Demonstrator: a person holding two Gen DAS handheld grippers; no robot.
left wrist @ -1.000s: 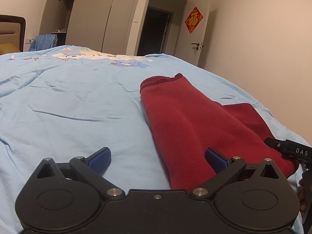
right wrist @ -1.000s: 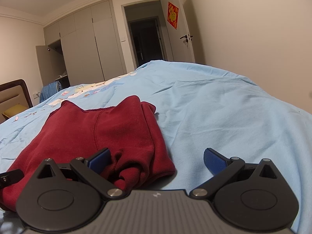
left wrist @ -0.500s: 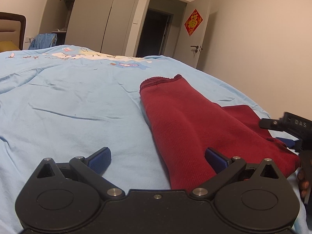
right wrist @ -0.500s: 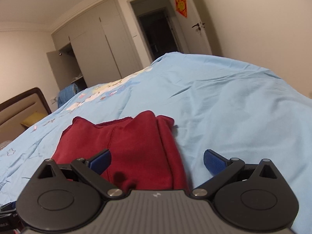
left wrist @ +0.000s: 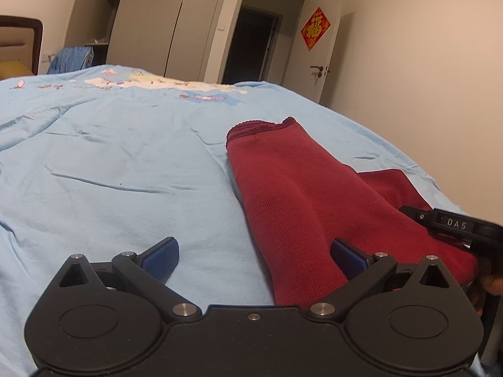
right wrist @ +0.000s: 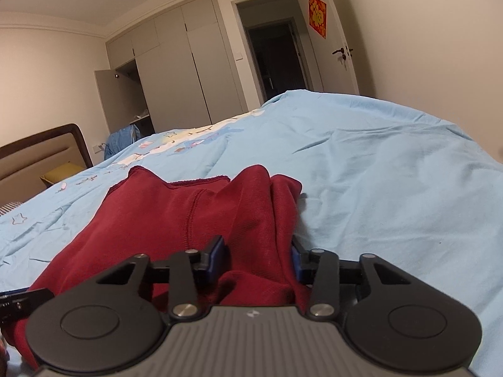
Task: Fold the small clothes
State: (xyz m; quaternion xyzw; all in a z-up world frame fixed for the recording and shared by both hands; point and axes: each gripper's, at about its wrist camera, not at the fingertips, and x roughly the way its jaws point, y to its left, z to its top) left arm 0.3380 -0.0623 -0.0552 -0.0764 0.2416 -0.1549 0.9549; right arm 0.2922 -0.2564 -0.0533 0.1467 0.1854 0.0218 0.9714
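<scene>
1. Lying lengthwise on the pale blue printed bedspread [left wrist: 125,163], near its right-hand edge: the dark red knitted garment [left wrist: 301,194], already doubled over, ribbed hem at the far end.
2. Right black two-finger gripper with blue pads [right wrist: 257,260]: clenched on a bunched fold at the near end of the garment, cloth pressed between both pads.
3. Left black two-finger gripper with blue pads [left wrist: 254,251]: released, fingers spread wide, one pad above bare bedspread, the other over the garment's near left edge; grasping nothing.
4. Likely step in hand: securing both near corners before carrying them up to the hem.
5. Best done by sliding the left gripper rightward to straddle the garment's near left edge, then closing on all layers at once.
6. Worth matching the depth of bite on both sides, so the fold line runs straight.
7. Worth lifting only enough to clear the bedspread; otherwise the sheet may drag and wrinkle.
8. Risk: the bunched cloth in the right grip leaving a lump in the finished fold.
</scene>
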